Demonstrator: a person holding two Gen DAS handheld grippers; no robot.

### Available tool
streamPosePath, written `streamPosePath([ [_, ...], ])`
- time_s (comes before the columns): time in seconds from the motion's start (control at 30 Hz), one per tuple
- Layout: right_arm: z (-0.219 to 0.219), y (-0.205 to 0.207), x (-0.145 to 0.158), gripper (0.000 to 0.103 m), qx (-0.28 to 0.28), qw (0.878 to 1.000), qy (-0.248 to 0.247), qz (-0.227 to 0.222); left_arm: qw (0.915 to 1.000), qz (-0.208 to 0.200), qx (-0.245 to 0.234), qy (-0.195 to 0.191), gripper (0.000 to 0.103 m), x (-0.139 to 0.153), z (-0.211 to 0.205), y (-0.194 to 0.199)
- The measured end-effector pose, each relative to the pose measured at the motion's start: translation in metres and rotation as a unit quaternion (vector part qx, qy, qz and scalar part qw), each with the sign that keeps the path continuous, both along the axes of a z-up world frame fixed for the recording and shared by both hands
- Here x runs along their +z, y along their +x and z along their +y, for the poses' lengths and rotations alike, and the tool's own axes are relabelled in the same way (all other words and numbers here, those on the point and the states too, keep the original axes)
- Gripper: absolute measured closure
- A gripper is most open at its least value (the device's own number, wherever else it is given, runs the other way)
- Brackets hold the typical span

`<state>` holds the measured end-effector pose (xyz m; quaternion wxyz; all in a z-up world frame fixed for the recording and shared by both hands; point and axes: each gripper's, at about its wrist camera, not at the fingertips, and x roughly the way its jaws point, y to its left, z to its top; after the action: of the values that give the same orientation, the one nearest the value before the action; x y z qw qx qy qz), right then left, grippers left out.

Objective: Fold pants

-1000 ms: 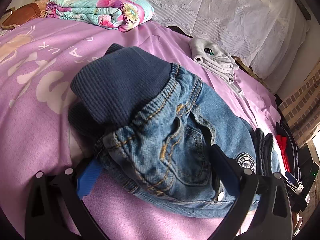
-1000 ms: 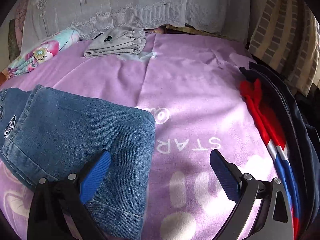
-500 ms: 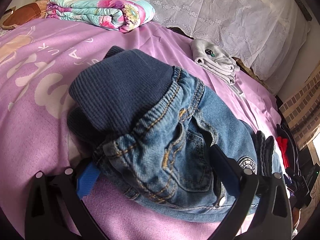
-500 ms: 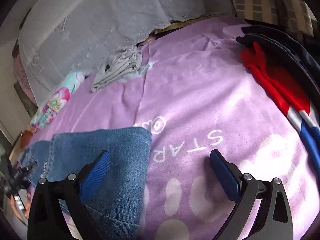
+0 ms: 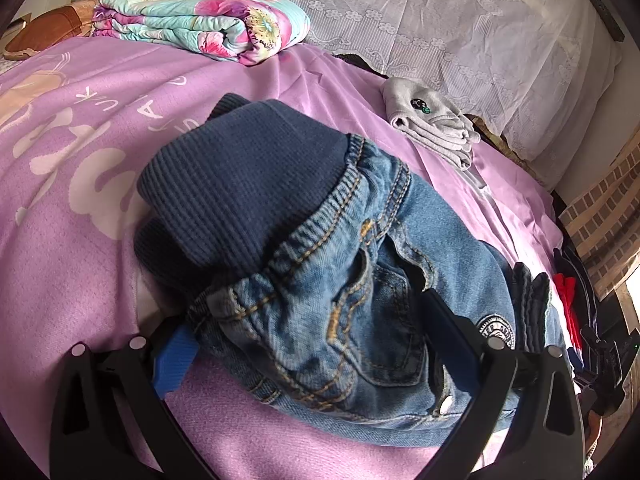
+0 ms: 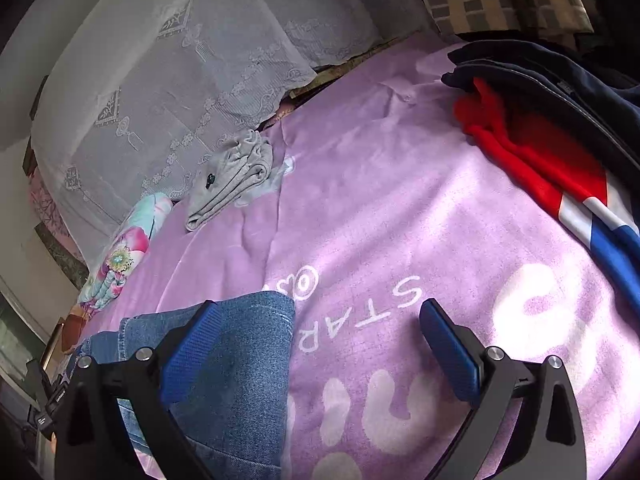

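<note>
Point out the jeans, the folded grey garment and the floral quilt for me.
jeans (image 5: 360,280), left wrist view, on the denim front below the waistband.
folded grey garment (image 5: 432,124), left wrist view, on its top layer.
floral quilt (image 5: 200,20), left wrist view, on the folded top face.

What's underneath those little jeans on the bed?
Under the jeans only the purple blanket shows around the edges. Whatever lies directly beneath the denim is covered.

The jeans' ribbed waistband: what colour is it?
Dark navy blue waistband, clearest in the left wrist view.
</note>
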<state>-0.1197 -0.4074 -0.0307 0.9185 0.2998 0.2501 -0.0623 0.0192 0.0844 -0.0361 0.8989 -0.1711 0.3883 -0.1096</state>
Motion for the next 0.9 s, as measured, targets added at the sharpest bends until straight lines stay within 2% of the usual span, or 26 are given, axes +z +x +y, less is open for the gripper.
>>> streamPosePath([
  [0.37,0.001,-0.005,0.002,0.003,0.004,1.000,0.003,-0.019,1.0000,0.005,0.000,0.007,0.004,-0.001,-0.002,0.002],
  [0.53,0.007,-0.015,0.008,0.003,0.001,0.999,-0.012,-0.037,0.9998,0.016,-0.002,0.015,0.004,-0.001,-0.004,0.005],
  [0.67,0.026,-0.021,0.027,0.003,0.003,0.997,-0.068,-0.048,0.9997,0.024,-0.001,0.009,0.005,0.000,-0.003,0.007],
  [0.77,0.062,-0.010,0.045,0.003,0.053,0.992,-0.108,-0.040,0.9996,0.025,0.004,-0.014,0.011,0.002,0.001,0.011],
  [0.9,0.132,0.023,0.058,0.013,0.140,0.971,-0.195,-0.011,0.9990,0.010,0.017,-0.039,0.034,0.002,0.007,0.009],
])
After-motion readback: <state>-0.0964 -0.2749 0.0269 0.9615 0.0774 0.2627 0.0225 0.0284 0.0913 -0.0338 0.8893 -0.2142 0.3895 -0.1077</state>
